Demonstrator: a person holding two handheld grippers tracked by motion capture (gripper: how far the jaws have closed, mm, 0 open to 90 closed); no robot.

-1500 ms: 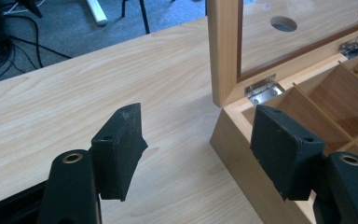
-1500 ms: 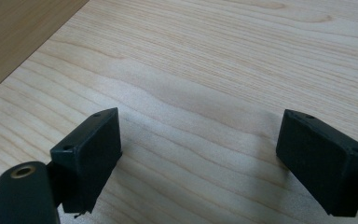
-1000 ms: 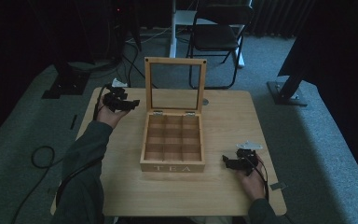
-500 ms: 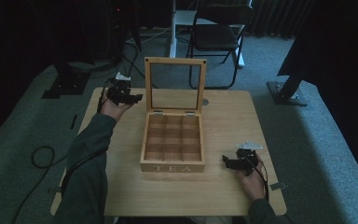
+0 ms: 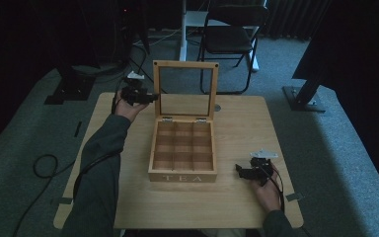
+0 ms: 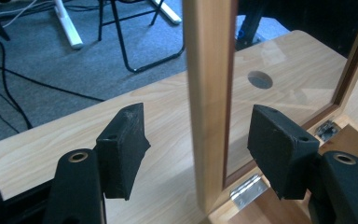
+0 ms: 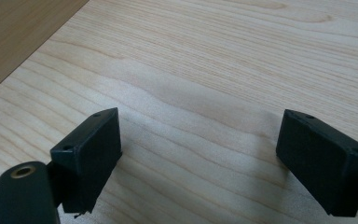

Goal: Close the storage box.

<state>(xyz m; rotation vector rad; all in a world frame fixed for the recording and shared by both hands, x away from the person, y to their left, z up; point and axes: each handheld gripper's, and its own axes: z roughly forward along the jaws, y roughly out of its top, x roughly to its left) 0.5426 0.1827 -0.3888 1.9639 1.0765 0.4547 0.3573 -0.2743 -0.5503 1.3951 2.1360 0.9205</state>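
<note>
A wooden tea box [image 5: 182, 163] with several empty compartments stands mid-table. Its glass-paned lid [image 5: 185, 65] is raised upright. My left gripper [image 5: 150, 97] is at the lid's left edge. In the left gripper view, my left gripper [image 6: 203, 140] straddles the lid's side rail [image 6: 209, 70], one pad on each side with a gap to the wood. Its jaws have just been closing and stand open around the rail. My right gripper [image 5: 241, 171] rests low at the table's right front. In the right gripper view, my right gripper [image 7: 205, 154] is open over bare wood.
The light wooden table [image 5: 242, 123] has a round hole [image 5: 217, 107] behind the box. A folding chair [image 5: 232, 34] and stand legs sit on the carpet beyond the far edge. Cables [image 5: 44, 165] trail on the floor at the left.
My left hand has moved right and toward the far edge, bringing its gripper up to the lid's left rail. The right hand and the box have stayed put.
</note>
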